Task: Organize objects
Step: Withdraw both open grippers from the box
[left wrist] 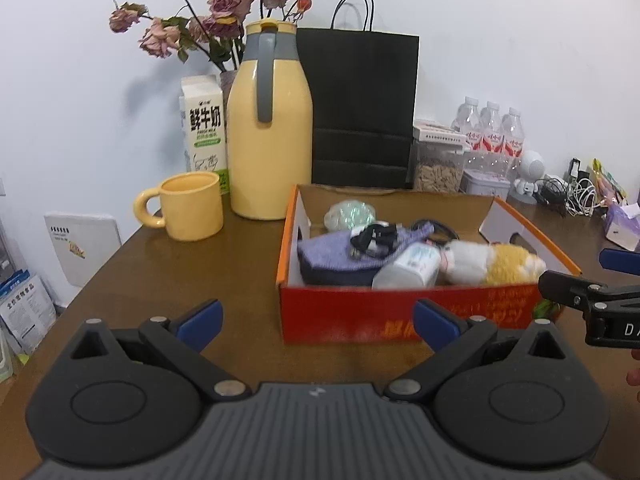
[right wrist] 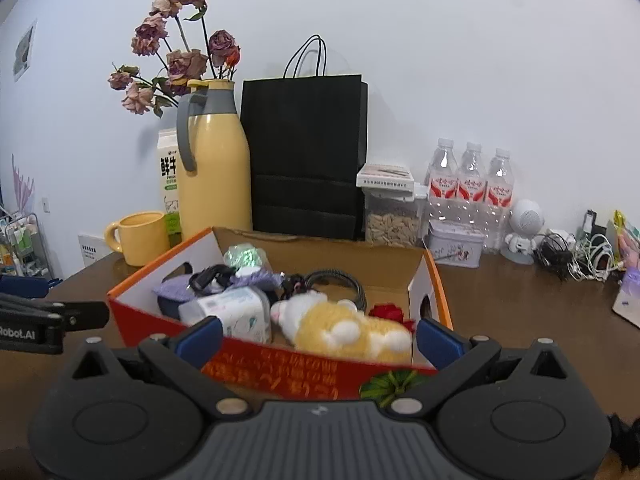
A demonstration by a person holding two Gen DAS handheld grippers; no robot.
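A red-orange cardboard box (left wrist: 352, 322) (right wrist: 280, 370) stands on the brown table (left wrist: 180, 272). It holds a purple pouch (left wrist: 332, 256), a white bottle (left wrist: 412, 266) (right wrist: 236, 310), a yellow-and-white plush toy (left wrist: 496, 264) (right wrist: 344, 332), a black cable (right wrist: 340, 280), a greenish ball (left wrist: 350, 214) and a red rose (right wrist: 386, 312). Green leaves (right wrist: 392, 384) show against the box's near wall. My left gripper (left wrist: 318, 320) is open and empty just short of the box's near left corner. My right gripper (right wrist: 319, 338) is open and empty, straddling the near wall by the plush toy.
Behind the box stand a yellow jug (left wrist: 272, 136), a yellow mug (left wrist: 188, 208), a milk carton (left wrist: 204, 124), dried roses (left wrist: 208, 4) and a black paper bag (left wrist: 360, 108). Water bottles (right wrist: 472, 184), a seed jar (right wrist: 390, 216), a tin (right wrist: 456, 244) and tangled cables (right wrist: 576, 256) fill the right.
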